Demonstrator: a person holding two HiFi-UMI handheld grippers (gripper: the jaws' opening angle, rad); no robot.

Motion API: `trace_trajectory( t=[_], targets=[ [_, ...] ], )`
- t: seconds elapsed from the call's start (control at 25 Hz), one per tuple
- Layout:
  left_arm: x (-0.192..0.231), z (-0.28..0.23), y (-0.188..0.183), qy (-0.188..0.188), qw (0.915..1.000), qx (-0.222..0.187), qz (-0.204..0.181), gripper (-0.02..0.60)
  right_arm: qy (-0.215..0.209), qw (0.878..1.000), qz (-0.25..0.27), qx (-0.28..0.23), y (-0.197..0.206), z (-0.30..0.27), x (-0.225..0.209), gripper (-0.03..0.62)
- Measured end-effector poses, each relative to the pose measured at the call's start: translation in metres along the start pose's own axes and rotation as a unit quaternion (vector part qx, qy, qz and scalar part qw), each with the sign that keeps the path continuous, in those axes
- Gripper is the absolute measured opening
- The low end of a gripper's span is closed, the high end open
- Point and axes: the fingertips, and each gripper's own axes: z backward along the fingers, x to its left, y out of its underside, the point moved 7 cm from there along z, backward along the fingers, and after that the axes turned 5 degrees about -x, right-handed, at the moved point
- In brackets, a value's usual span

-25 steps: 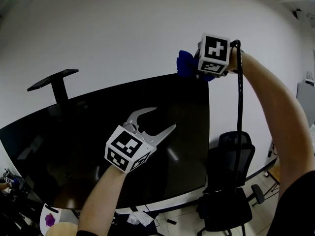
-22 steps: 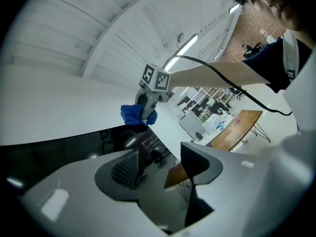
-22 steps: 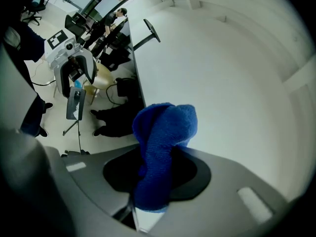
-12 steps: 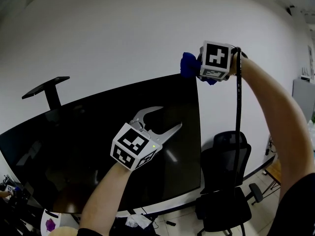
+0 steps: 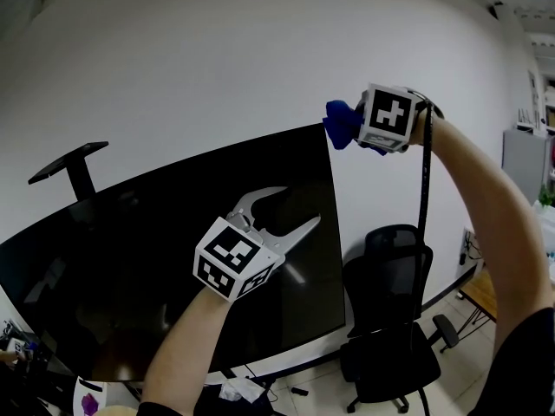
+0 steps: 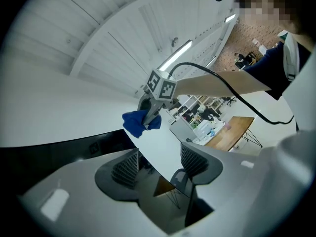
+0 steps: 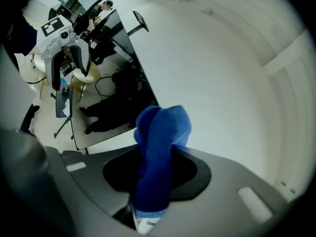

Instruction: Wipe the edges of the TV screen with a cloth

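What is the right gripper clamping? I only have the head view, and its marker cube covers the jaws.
Observer: The right gripper is shut on a bunched blue fabric cloth.
Reviewer: Is it at the screen?
Observer: The left gripper view shows it at the upper corner of the flat black TV screen; contact unclear.
Reviewer: Where is the left gripper aimed?
Observer: The open left gripper frames a black office chair between its jaws, beyond the screen's edge.

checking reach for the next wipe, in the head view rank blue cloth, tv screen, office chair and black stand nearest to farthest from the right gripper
From the right gripper:
1. blue cloth, clamped in its jaws.
2. TV screen, its top right corner at the cloth.
3. office chair, below, on the floor.
4. black stand, far left, above the TV's top edge.
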Motion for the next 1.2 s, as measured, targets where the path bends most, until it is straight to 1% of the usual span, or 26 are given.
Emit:
trace_trajectory(
  t=[0.12,0.24,0.32,0.4,0.48,0.52,0.6,0.68,0.72,0.8,0.88,0.92,1.08,1.2],
  targets=[
    [-0.004,0.010,0.003,0.000,1.0000,0.000,0.006,0.255,0.002,0.998,-0.031,-0.048,0.008,0.004,0.023,0.132],
    [-0.009,0.024,0.010,-0.003,0.9999,0.000,0.017,0.255,0.009,0.993,-0.048,-0.107,0.002,0.012,0.060,0.132],
    [-0.014,0.037,0.013,-0.005,0.9997,0.000,0.024,0.255,0.013,0.987,-0.069,-0.145,-0.005,0.019,0.083,0.132],
    [-0.021,0.052,0.016,-0.007,0.9995,-0.001,0.032,0.255,0.020,0.977,-0.105,-0.186,-0.012,0.029,0.105,0.132],
    [-0.031,0.070,0.019,-0.009,0.9994,0.000,0.035,0.255,0.018,0.961,-0.150,-0.230,-0.021,0.040,0.129,0.133],
    [-0.038,0.082,0.020,-0.011,0.9994,0.000,0.034,0.255,0.011,0.952,-0.173,-0.253,-0.027,0.046,0.143,0.132],
    [-0.055,0.108,0.021,-0.014,0.9992,-0.003,0.038,0.255,-0.013,0.928,-0.223,-0.299,-0.041,0.059,0.173,0.133],
    [-0.076,0.139,0.023,-0.012,0.9984,-0.007,0.055,0.255,-0.045,0.900,-0.270,-0.338,-0.058,0.071,0.209,0.133],
    [-0.087,0.156,0.025,-0.011,0.9977,-0.005,0.067,0.255,-0.062,0.889,-0.288,-0.351,-0.067,0.075,0.229,0.133],
    [-0.105,0.193,0.033,-0.013,0.9960,0.006,0.089,0.255,-0.090,0.873,-0.309,-0.365,-0.089,0.078,0.271,0.133],
    [-0.120,0.232,0.043,-0.025,0.9941,0.018,0.104,0.255,-0.107,0.865,-0.321,-0.370,-0.108,0.080,0.314,0.133],
    [-0.129,0.251,0.049,-0.032,0.9927,0.025,0.113,0.255,-0.111,0.864,-0.324,-0.369,-0.117,0.081,0.336,0.133],
    [-0.164,0.323,0.070,-0.065,0.9850,0.059,0.149,0.255,-0.116,0.865,-0.339,-0.350,-0.143,0.090,0.422,0.133],
    [-0.190,0.367,0.085,-0.092,0.9781,0.073,0.172,0.255,-0.128,0.859,-0.361,-0.340,-0.159,0.097,0.479,0.133]
  ],
)
